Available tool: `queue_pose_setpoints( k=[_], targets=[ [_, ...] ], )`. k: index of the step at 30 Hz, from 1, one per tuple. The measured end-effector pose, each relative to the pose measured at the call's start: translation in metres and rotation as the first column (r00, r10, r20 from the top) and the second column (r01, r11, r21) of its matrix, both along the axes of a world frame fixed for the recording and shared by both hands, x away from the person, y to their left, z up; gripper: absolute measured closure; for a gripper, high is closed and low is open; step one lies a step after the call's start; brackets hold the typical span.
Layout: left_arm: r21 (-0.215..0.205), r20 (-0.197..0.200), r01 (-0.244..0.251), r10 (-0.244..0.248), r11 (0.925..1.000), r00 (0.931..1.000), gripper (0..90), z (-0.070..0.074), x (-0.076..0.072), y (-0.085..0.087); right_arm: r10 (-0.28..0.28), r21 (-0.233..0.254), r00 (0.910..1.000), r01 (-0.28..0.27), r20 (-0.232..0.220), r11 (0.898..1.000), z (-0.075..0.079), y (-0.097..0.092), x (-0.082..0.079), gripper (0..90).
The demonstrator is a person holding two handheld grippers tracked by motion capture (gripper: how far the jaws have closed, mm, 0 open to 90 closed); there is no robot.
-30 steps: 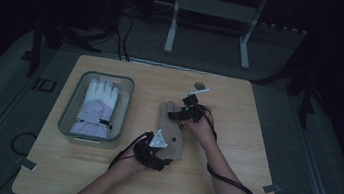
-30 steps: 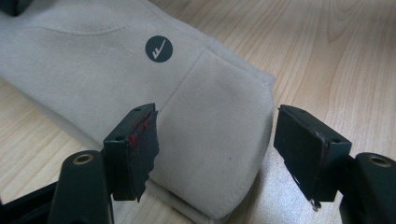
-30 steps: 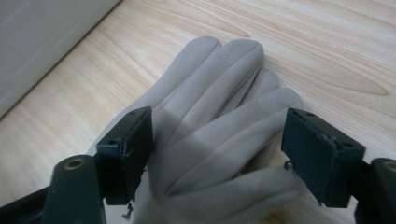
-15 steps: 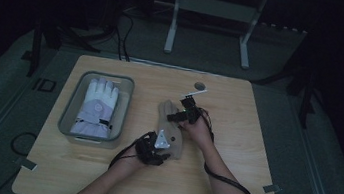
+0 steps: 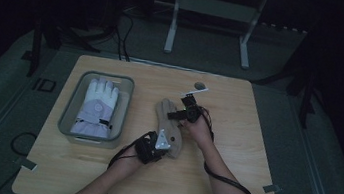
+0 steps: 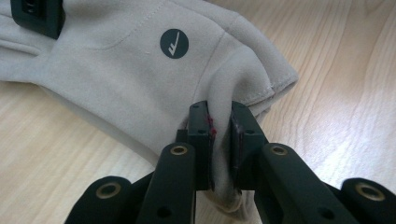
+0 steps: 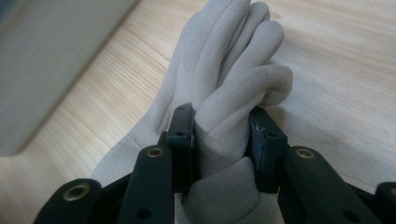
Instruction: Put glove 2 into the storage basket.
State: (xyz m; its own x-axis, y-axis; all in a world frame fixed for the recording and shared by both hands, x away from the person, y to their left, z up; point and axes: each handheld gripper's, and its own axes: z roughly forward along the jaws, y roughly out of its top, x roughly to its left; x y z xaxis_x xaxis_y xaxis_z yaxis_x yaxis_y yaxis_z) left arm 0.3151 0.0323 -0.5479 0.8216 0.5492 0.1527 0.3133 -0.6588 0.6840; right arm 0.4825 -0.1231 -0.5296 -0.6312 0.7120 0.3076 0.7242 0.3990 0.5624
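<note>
A beige glove (image 5: 168, 125) lies flat on the wooden table (image 5: 229, 185), fingers pointing away from the person. My left gripper (image 5: 156, 145) is at its cuff end. In the left gripper view its jaws have just closed and are shut on a raised fold of the glove (image 6: 130, 70) at the cuff edge, left gripper (image 6: 222, 135). My right gripper (image 5: 181, 114) is at the finger end. Its jaws have also just been closing and pinch a bunched finger of the glove (image 7: 229, 65), right gripper (image 7: 224, 140).
A grey bin (image 5: 68, 113) at the table's left holds a white and lavender glove (image 5: 97, 106); its wall (image 7: 51, 60) is close to the right gripper. A small grey disc (image 5: 200, 86) lies near the far edge. Metal stand legs rise beyond the table.
Both grippers have shut on the beige glove, the left at the cuff and the right at the fingers. The hands have barely shifted.
</note>
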Motion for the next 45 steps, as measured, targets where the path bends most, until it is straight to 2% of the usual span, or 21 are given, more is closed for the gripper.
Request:
queue_pose_setpoints(
  k=[5,13,15,21,23,34,39,45],
  targets=[
    [0.023,0.015,0.006,-0.007,0.9997,0.9999,81.9,0.014,-0.002,0.002,0.017,0.017,0.9994,-0.017,0.032,1.0,0.017,0.003,-0.003,66.1],
    [0.015,0.05,-0.012,0.011,0.9998,0.9987,81.9,0.041,-0.005,0.016,0.034,0.067,0.9963,-0.039,0.078,0.997,0.05,0.01,-0.007,66.0],
    [0.011,0.058,-0.016,0.015,0.9998,0.9982,81.9,0.048,-0.006,0.02,0.034,0.079,0.9959,-0.041,0.084,0.996,0.056,0.013,-0.007,65.9],
    [0.04,0.073,-0.025,0.022,0.9989,0.9971,81.9,0.065,-0.007,0.034,0.043,0.106,0.9951,-0.052,0.09,0.993,0.07,0.024,-0.004,65.9],
    [0.049,0.079,-0.034,0.03,0.9982,0.9964,81.9,0.068,-0.008,0.038,0.049,0.116,0.9945,-0.06,0.093,0.991,0.073,0.028,-0.004,65.9],
    [0.066,0.094,-0.085,0.079,0.9941,0.9925,81.9,0.078,-0.012,0.066,0.1,0.096,0.986,-0.113,0.134,0.989,0.092,0.066,-0.005,65.8],
    [0.075,0.085,-0.112,0.105,0.9909,0.9908,81.8,0.081,-0.013,0.083,0.12,0.106,0.9835,-0.135,0.135,0.985,0.097,0.083,-0.006,65.8],
    [0.081,0.093,-0.144,0.137,0.9862,0.9862,81.8,0.084,-0.017,0.101,0.14,0.112,0.9806,-0.156,0.137,0.981,0.1,0.104,-0.005,65.8]
  ],
)
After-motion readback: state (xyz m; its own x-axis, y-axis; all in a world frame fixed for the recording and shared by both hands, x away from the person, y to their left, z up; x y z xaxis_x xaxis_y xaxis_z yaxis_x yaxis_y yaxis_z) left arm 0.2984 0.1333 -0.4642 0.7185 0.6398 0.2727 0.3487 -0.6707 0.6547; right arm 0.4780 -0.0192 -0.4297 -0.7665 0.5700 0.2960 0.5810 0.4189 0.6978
